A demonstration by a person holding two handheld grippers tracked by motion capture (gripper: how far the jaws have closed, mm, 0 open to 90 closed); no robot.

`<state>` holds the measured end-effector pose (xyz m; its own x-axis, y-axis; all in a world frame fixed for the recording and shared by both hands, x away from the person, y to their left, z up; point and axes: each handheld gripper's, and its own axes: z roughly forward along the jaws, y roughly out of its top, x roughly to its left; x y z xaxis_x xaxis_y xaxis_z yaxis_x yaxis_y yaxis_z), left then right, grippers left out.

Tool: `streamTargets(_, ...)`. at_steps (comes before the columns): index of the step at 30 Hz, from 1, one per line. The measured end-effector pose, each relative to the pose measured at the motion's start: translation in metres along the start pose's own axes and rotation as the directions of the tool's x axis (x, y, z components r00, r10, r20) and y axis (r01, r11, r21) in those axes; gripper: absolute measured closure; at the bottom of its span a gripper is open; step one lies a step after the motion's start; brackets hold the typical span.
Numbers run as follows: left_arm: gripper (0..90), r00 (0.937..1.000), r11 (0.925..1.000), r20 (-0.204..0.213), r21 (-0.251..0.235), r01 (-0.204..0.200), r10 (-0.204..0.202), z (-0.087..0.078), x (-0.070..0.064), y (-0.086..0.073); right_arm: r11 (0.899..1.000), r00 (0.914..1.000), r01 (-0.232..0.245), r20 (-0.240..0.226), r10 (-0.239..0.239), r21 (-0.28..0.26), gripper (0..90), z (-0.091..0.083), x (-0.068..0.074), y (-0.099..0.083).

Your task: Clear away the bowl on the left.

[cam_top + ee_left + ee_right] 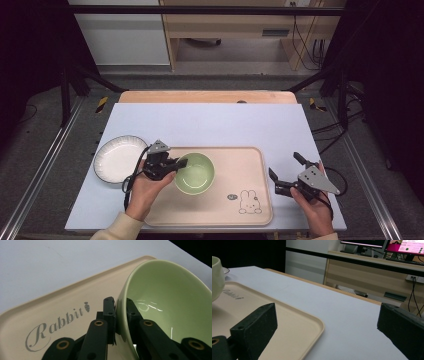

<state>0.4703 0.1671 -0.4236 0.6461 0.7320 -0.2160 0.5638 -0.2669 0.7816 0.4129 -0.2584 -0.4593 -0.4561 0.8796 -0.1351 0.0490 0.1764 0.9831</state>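
A pale green bowl (195, 172) stands on the left part of a beige tray (235, 165) printed with a rabbit. My left gripper (176, 164) is shut on the bowl's left rim, one jaw outside and one inside the wall, as the left gripper view shows at the bowl (170, 305) and the gripper (121, 305). My right gripper (285, 167) hovers open beside the tray's right edge with nothing between its jaws. In the right gripper view the bowl (216, 277) sits at the far left, beyond the tray (294, 322).
A white plate (117, 159) lies on the table left of the tray, close to my left hand. The light table top (210, 125) stretches free behind the tray. A wooden desk with monitors (372, 267) stands beyond the table's far edge.
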Motion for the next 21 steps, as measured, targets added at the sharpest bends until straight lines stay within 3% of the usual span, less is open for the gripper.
streamTargets(21, 82.4, 0.9999, 0.9994, 0.016, 0.036, 0.003, -0.003, 0.019, -0.006, -0.003, 1.000, 1.0000, -0.001, -0.003, 0.001, 0.001, 2.9, 0.000, 0.001, 0.000)
